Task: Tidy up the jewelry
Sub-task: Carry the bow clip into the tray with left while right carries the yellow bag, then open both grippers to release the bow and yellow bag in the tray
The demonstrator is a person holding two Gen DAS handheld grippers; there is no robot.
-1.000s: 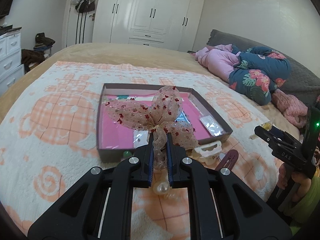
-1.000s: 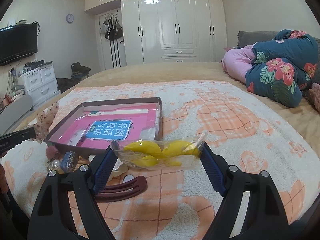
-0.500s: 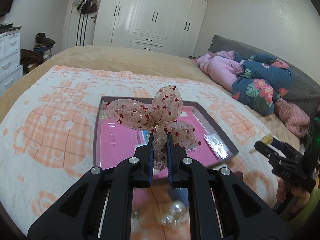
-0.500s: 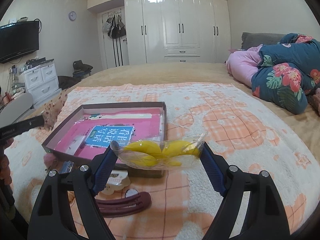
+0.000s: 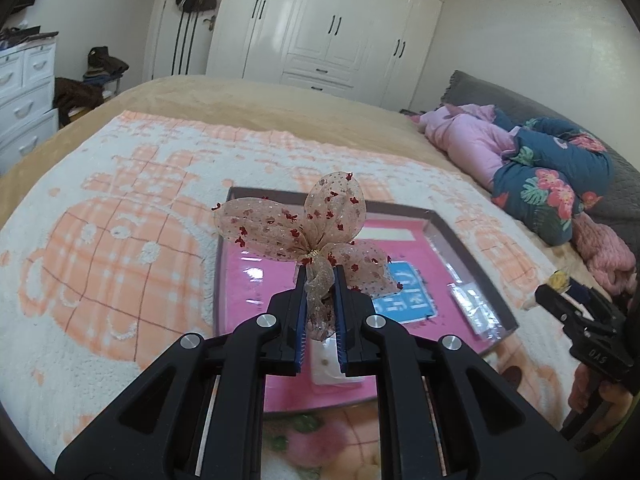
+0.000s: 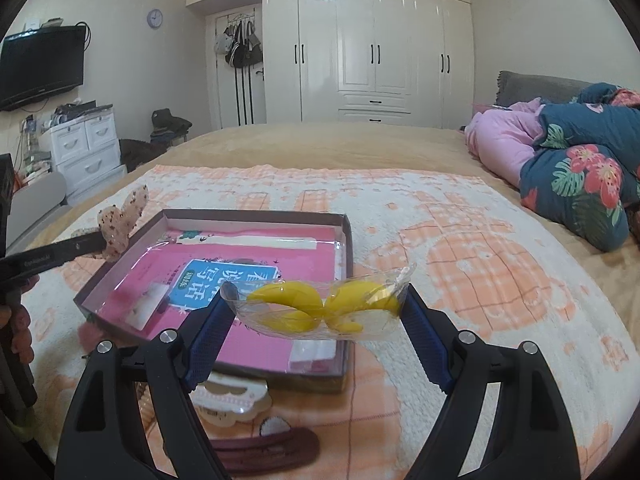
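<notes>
Left gripper: jaws pressed together on the knot of a sheer pink bow with red flecks. Bow held in the air above the shallow box, over its near-left part; loops stand up past the fingertips.

Right gripper: jaws spread wide, clamped on the two ends of a clear plastic packet holding yellow pieces. Packet hangs over the box's near right corner, clear of it.

Box lies flat on the orange-and-white blanket, toward the blanket's near left part as the right wrist view has it. Dark rim, pink lining with a blue printed label. Small clear sachets lie on the floor of the box by the near edge and the right wall.

On the blanket just before the box's near edge: a white hair claw, touching or nearly touching the box wall, and a dark maroon hair clip nearer the blanket's front edge. Blurred pink and green items lie below the left gripper; kind cannot be told.

Blanket's far right: pink and floral bedding heaped. White wardrobe behind the bed.
</notes>
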